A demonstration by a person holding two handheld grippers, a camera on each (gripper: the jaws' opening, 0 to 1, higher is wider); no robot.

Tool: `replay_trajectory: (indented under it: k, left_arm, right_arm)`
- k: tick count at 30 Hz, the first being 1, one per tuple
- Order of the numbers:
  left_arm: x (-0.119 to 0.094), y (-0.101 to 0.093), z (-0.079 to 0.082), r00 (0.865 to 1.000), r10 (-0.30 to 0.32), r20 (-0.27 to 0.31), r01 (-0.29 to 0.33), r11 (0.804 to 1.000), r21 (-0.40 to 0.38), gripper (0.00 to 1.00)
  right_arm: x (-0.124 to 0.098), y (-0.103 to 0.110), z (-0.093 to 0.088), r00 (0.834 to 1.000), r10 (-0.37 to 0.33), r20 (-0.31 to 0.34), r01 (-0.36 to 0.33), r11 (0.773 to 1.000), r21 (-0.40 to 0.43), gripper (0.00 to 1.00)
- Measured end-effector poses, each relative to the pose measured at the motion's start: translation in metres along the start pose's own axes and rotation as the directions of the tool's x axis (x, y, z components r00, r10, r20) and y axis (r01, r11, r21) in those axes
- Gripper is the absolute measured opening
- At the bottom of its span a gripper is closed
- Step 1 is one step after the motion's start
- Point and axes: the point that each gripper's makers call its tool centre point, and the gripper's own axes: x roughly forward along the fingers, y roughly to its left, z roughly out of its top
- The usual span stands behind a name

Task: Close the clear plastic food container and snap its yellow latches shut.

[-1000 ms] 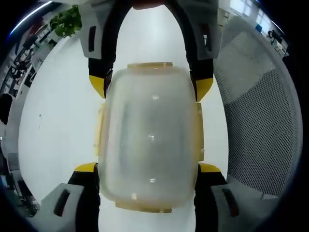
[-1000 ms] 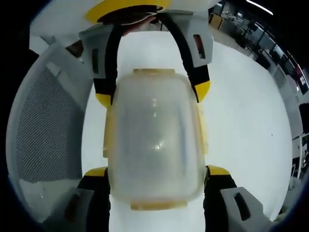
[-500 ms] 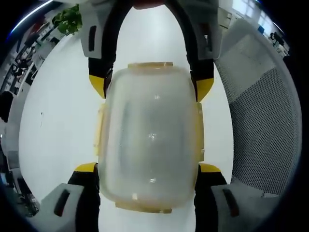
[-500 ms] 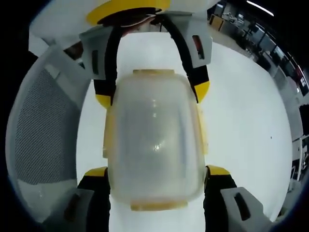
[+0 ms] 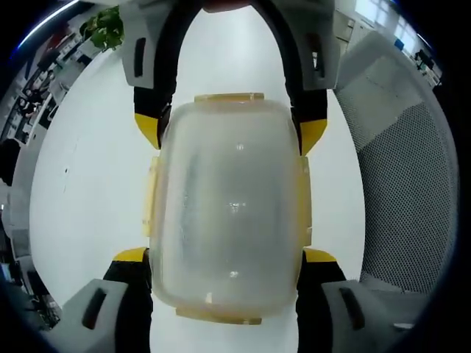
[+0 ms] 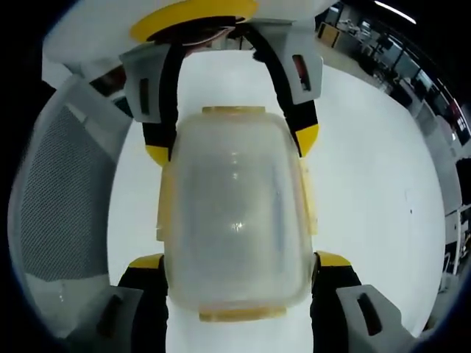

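Observation:
The clear plastic food container (image 5: 229,206) with a cloudy lid is held between both grippers over a white table (image 5: 88,184). Yellow latches show at its far end (image 5: 228,97), near end (image 5: 219,318) and along both long sides (image 5: 150,198). My left gripper (image 5: 227,256) is shut on the near end, yellow tips pressed to both sides. The right gripper (image 5: 228,131) clamps the opposite end from the top of this view. In the right gripper view the container (image 6: 235,213) sits between my right gripper (image 6: 239,260) below and the left gripper (image 6: 232,143) above.
A grey mesh office chair (image 5: 401,176) stands close to the table, at the right in the left gripper view and as the chair (image 6: 59,198) at the left in the right gripper view. A potted plant (image 5: 103,33) and desks (image 6: 383,44) lie far off.
Both views have turned slightly, so the chair sits a little differently in each. The container and both grippers keep the same hold.

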Motion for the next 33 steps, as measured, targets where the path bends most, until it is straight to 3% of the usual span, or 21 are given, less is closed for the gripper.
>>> replay_trajectory:
  k: [33]
  left_arm:
    - [0.005, 0.043, -0.004, 1.0, 0.003, 0.004, -0.003, 1.0, -0.007, 0.81]
  right_arm:
    - [0.006, -0.044, 0.004, 1.0, 0.004, -0.006, -0.004, 1.0, 0.0, 0.81]
